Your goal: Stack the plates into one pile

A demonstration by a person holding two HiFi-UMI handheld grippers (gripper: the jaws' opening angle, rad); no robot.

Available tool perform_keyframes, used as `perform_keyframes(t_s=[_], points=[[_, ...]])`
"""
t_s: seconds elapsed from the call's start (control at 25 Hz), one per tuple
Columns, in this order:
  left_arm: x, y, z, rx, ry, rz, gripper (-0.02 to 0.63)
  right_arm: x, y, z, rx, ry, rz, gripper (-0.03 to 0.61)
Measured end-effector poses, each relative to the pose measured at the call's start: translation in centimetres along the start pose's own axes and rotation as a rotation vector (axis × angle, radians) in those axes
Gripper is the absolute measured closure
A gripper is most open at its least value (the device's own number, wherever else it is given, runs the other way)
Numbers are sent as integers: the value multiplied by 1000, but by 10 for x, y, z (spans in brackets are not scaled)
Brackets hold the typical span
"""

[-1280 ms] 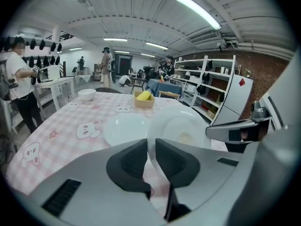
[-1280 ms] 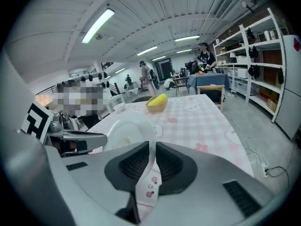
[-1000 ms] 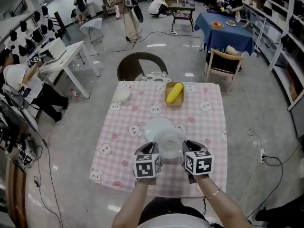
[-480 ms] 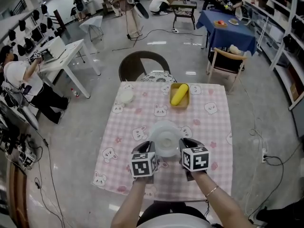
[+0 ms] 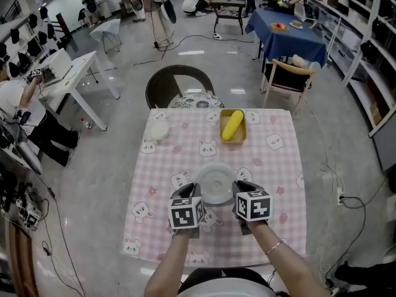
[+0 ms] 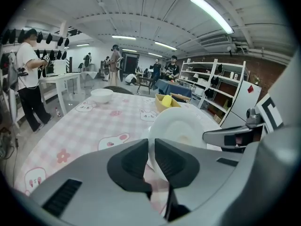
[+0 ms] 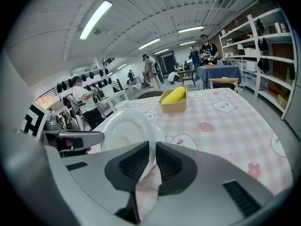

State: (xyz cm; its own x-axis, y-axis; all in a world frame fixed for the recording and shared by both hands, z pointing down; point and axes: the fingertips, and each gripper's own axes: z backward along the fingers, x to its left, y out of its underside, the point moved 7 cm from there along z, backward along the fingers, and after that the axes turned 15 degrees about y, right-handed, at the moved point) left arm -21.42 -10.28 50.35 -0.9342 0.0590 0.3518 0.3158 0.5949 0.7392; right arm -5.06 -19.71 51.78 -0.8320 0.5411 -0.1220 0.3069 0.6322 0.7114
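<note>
**Operator:** Report the state of each claw.

**Checker:** The left claw (image 6: 151, 150) is nearly closed and pinches the left rim of the upper plate (image 5: 216, 187). The right claw (image 7: 153, 157) is set the same way on the opposite rim. The rim is thin, so each pair of jaws stands only slightly apart.

**Operator:** Where is the target?

**Checker:** The lower plate (image 7: 160, 133) lies flat on the surface (image 5: 272, 166), almost directly under the upper plate. In the right gripper view, only a sliver of its edge shows past the held rim, on the side away from the person. In my judgement the coming move is mainly a descent, with a slight push forward if any.

**Operator:** Axis and nearer hand?

**Checker:** The plates are round, so there is no long axis. The line between the two grip points runs left to right across the person. Neither hand is nearer, since both flank the pile evenly.

**Operator:** Count the items.

**Checker:** There are two plates. There is one white bowl (image 5: 159, 129) near the far left corner and one tan tray (image 5: 232, 125) holding a yellow item at the far edge. Both are well apart from the plates.
</note>
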Motion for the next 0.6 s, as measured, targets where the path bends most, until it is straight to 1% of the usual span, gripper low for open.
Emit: perform_keyframes(t_s=[0.28, 0.6], points=[[16, -5, -19, 28, 27, 4, 552, 1, -5, -21, 20, 21, -8, 526], [24, -4, -32, 68, 32, 9, 552, -1, -3, -36, 46, 29, 7, 522]])
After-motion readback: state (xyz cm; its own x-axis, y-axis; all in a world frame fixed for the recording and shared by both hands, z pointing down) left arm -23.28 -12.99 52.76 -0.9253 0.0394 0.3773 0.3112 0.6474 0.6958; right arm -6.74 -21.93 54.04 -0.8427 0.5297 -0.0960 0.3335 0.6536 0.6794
